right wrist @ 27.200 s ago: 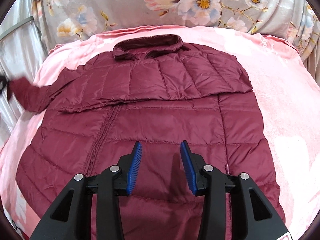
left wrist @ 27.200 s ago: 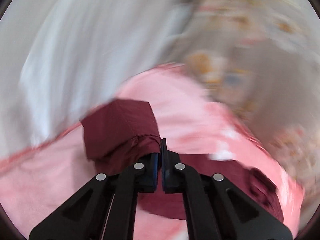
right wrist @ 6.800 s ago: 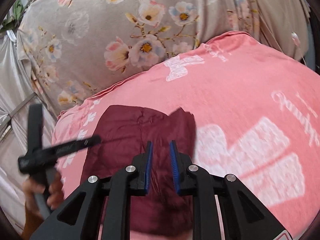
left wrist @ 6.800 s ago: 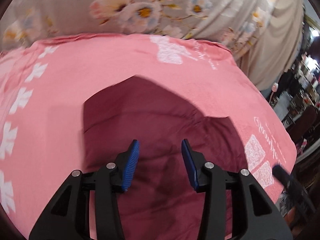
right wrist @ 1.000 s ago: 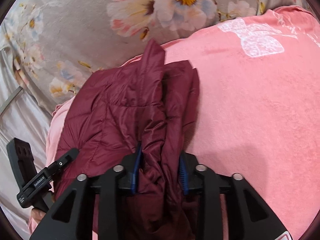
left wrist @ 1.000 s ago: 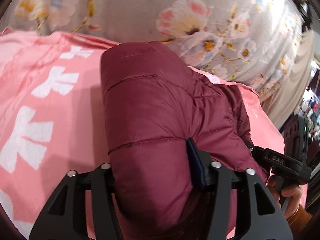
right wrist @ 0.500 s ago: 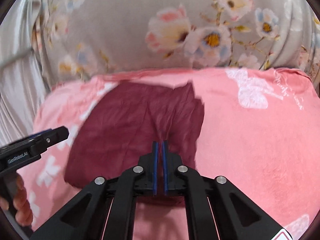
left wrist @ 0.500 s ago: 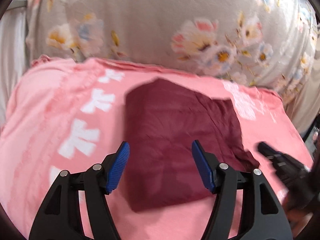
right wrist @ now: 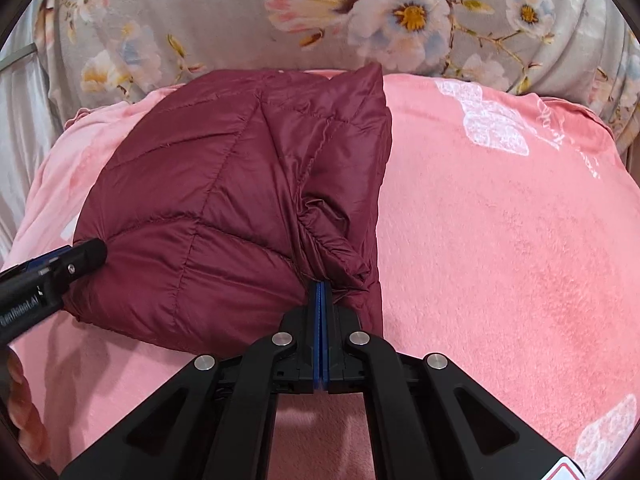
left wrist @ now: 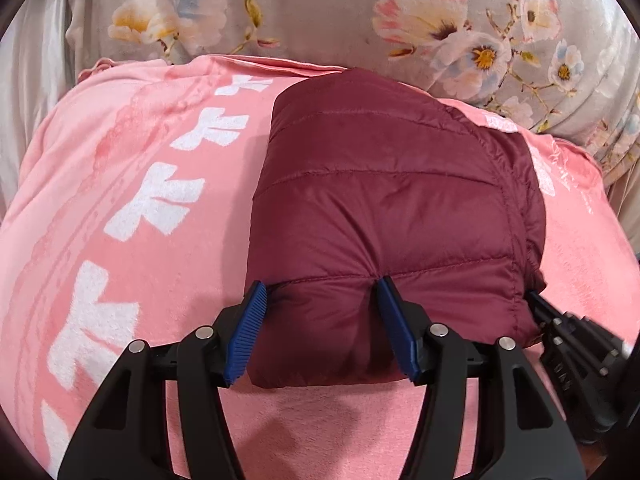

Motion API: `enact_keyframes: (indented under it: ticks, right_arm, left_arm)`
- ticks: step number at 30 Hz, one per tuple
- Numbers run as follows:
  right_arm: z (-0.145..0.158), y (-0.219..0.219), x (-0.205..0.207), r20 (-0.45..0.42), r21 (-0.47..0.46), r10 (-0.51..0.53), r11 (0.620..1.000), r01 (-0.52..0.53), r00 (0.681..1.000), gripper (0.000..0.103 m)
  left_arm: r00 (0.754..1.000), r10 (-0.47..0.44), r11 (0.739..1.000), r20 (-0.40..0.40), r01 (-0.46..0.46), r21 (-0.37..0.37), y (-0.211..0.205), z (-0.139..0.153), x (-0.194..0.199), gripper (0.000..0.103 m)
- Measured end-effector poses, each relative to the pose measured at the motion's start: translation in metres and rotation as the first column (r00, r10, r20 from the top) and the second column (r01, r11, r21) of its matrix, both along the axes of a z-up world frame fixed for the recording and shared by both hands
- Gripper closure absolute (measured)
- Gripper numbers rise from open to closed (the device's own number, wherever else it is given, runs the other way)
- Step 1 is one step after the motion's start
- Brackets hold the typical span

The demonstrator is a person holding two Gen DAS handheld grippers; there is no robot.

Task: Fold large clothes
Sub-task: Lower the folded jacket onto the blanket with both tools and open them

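One folded maroon jacket [left wrist: 384, 208] on pink blanket [left wrist: 132, 208], my left gripper [left wrist: 320, 300] spread against its near edge, my right gripper [right wrist: 321, 286] pressed together at its hem, floral cushion [right wrist: 248, 12] behind.

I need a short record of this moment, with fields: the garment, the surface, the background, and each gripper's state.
garment: maroon puffer jacket, folded into a compact bundle
surface: pink blanket with white prints, jacket lying on it
background: grey floral fabric behind the blanket
left gripper: open, fingers pressing into the near edge of the bundle
right gripper: blue pads together, tip against the loose layers at the bundle's right side; whether cloth is pinched cannot be told
task stage: folding looks nearly complete
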State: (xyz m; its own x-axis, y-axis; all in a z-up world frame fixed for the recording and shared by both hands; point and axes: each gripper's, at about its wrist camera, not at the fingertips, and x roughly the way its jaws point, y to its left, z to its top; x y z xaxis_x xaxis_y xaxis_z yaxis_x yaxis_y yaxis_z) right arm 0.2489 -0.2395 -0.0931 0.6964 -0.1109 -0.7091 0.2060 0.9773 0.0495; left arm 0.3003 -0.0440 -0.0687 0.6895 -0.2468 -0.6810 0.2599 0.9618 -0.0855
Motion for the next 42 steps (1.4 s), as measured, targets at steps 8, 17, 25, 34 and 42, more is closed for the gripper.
enact_keyframes:
  ticks: [8, 17, 25, 34, 42]
  right_arm:
    - [-0.004, -0.002, 0.005, -0.031, 0.011, 0.006, 1.0, -0.005, 1.0, 0.103]
    - [-0.004, 0.004, 0.007, -0.044, -0.019, 0.002, 1.0, -0.003, 0.999, 0.103]
    - [-0.003, 0.004, 0.007, -0.049, -0.029, -0.001, 1.0, 0.0, 0.999, 0.103]
    - [-0.004, 0.007, 0.008, -0.051, -0.033, -0.004, 0.999, 0.002, 0.999, 0.103]
    - [0.016, 0.012, -0.044, 0.056, 0.039, -0.043, 0.998, 0.041, 0.997, 0.092]
  left_arm:
    - [0.999, -0.001, 0.999, 0.049, -0.002, 0.044, -0.008, -0.011, -0.004, 0.047]
    - [0.997, 0.002, 0.997, 0.078, -0.008, 0.071, -0.012, -0.016, -0.005, 0.047]
    - [0.996, 0.005, 0.997, 0.087, -0.012, 0.08, -0.014, -0.018, -0.004, 0.047]
    - [0.995, 0.007, 0.996, 0.097, -0.016, 0.088, -0.014, -0.019, -0.004, 0.045]
    - [0.989, 0.051, 0.996, 0.14, -0.061, 0.066, -0.002, -0.008, -0.031, 0.038]
